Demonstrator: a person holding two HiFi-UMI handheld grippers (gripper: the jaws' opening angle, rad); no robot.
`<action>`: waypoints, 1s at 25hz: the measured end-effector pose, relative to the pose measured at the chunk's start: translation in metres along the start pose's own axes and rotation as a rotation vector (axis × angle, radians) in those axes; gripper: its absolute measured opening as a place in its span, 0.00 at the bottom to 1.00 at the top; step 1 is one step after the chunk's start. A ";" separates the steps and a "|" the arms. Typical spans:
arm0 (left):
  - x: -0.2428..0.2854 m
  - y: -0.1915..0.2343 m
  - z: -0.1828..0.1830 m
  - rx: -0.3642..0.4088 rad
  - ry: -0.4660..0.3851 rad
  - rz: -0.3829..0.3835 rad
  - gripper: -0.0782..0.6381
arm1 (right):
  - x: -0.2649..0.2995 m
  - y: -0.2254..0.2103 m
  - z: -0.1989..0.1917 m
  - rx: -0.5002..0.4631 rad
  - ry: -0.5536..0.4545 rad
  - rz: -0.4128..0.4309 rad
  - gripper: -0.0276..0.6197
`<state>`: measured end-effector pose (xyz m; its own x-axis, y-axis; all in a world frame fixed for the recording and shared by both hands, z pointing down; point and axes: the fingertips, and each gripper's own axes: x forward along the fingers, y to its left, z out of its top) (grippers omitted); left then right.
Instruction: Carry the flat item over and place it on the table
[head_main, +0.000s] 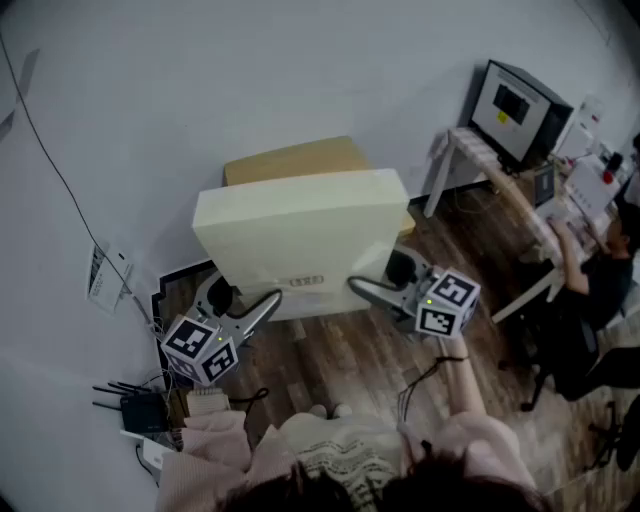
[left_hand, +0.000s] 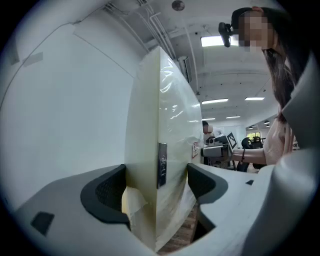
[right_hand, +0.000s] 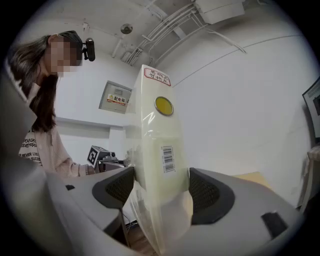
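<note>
The flat item is a cream box (head_main: 300, 235) wrapped in clear plastic, held upright on edge above the wood floor. My left gripper (head_main: 262, 305) clamps its lower left edge and my right gripper (head_main: 365, 288) its lower right edge. In the left gripper view the box (left_hand: 165, 115) fills the gap and both dark pads press on it, so the left gripper (left_hand: 157, 187) is shut on it. The right gripper view shows the box (right_hand: 157, 135), with a barcode label and a yellow round sticker, squeezed between the pads of the right gripper (right_hand: 161, 192).
A brown cardboard surface (head_main: 300, 158) lies just behind the box, against the white wall. At the right stands a white desk (head_main: 470, 150) with a monitor (head_main: 515, 105), and a seated person (head_main: 610, 250). A black router (head_main: 135, 405) and cables lie on the floor at the left.
</note>
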<state>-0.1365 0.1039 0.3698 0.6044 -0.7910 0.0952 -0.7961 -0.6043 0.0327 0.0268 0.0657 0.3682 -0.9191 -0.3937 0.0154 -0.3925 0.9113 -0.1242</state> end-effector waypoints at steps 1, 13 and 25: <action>-0.001 0.000 0.000 0.005 0.000 0.000 0.64 | 0.000 0.001 0.001 0.002 -0.001 0.001 0.57; 0.007 -0.013 0.005 0.027 -0.006 -0.011 0.64 | -0.015 -0.001 0.002 0.003 -0.011 -0.006 0.58; 0.019 -0.023 0.004 0.025 -0.002 0.006 0.64 | -0.027 -0.013 0.000 -0.005 -0.003 0.006 0.58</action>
<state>-0.1063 0.1026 0.3670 0.5999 -0.7946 0.0934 -0.7985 -0.6020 0.0076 0.0567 0.0645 0.3695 -0.9213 -0.3886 0.0118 -0.3871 0.9143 -0.1194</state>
